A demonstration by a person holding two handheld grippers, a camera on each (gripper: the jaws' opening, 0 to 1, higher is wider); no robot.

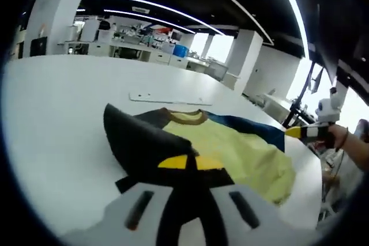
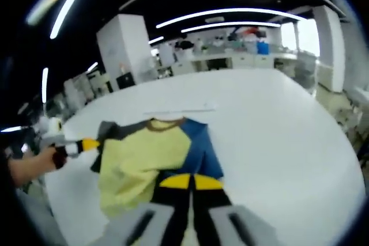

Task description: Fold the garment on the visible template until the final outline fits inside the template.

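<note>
Left gripper view had the left tool [image 1: 189, 162] with its yellow tips together, seemingly pinching the dark sleeve of the garment [image 1: 230, 145], which lay on the white worktop [image 1: 57, 119]. The right tool [image 1: 300, 132] reached in beside a pale strip [image 1: 167, 97]. Right gripper view had the right tool [image 2: 191, 182] with tips together over the blue sleeve, grip uncertain; the left tool [image 2: 86, 144] at the far sleeve.

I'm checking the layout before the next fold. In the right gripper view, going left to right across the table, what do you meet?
A person's hand → the other gripper's yellow-tipped jaws → the garment's yellow body → its blue sleeve → bare white table.
</note>
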